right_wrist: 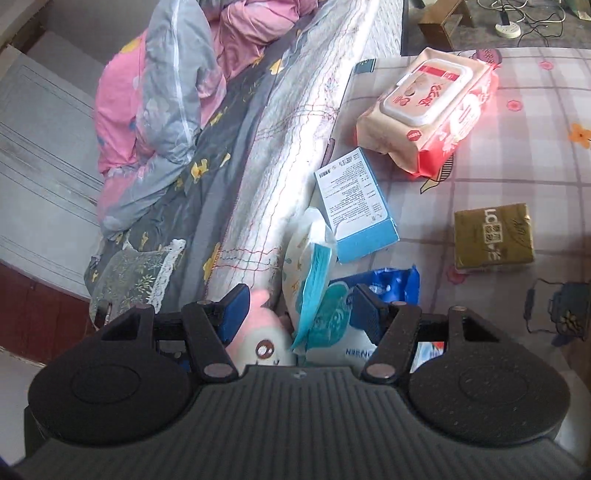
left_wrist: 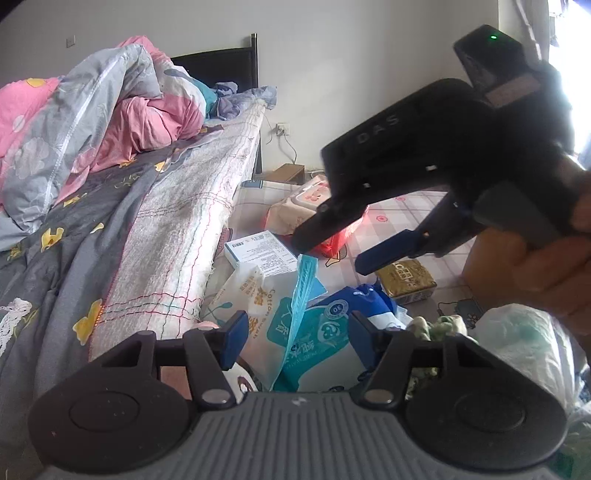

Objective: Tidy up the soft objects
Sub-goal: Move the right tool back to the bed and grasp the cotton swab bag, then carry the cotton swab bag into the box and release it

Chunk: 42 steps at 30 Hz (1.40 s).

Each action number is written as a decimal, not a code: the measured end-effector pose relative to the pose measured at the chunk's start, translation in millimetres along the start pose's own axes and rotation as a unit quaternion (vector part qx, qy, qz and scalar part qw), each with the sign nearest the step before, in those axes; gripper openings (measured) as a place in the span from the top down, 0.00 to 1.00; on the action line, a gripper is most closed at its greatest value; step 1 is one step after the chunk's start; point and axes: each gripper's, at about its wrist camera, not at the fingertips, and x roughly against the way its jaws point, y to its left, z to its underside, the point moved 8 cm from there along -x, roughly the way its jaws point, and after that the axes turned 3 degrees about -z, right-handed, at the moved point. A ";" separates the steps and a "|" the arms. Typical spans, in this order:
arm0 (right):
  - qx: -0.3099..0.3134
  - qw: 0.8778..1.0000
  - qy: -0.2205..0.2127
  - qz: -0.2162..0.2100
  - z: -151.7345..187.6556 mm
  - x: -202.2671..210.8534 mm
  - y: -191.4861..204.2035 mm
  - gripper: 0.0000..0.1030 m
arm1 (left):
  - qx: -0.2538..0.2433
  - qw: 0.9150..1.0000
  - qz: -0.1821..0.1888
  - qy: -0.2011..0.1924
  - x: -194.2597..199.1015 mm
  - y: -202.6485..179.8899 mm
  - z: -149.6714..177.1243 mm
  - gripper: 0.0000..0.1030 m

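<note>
Soft packs lie on a patterned floor mat beside the bed. A teal-and-white cotton tissue pack (left_wrist: 314,332) stands between the open fingers of my left gripper (left_wrist: 295,336), not gripped. My right gripper (left_wrist: 332,247) hovers open above the pile in the left wrist view. In the right wrist view my right gripper (right_wrist: 299,314) is open over the same teal pack (right_wrist: 325,314), with a pink plush toy (right_wrist: 258,332) by its left finger. A wet-wipes pack (right_wrist: 428,110), a blue-and-white box (right_wrist: 354,206) and a gold tissue pack (right_wrist: 493,236) lie further off.
The bed (left_wrist: 110,206) with a grey floral sheet and a pink-and-grey quilt (left_wrist: 92,110) runs along the left. A white plastic bag (left_wrist: 528,354) and a green cloth (left_wrist: 436,325) lie at right. A power strip with cables (right_wrist: 508,27) sits beyond the mat.
</note>
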 end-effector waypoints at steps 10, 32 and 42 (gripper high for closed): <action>-0.031 0.996 0.079 -0.004 -45.9 -102.1 -25.1 0.40 | 0.027 0.997 0.013 0.066 -47.8 12.5 8.0 0.79; -0.085 0.991 0.083 -0.065 -31.6 -76.3 -42.6 0.78 | 0.130 0.983 0.082 0.097 -36.8 20.9 1.8 0.25; -0.092 0.989 0.059 -0.104 -7.5 -26.2 -31.1 0.78 | 0.186 0.967 0.145 0.092 -13.1 12.9 -7.6 0.25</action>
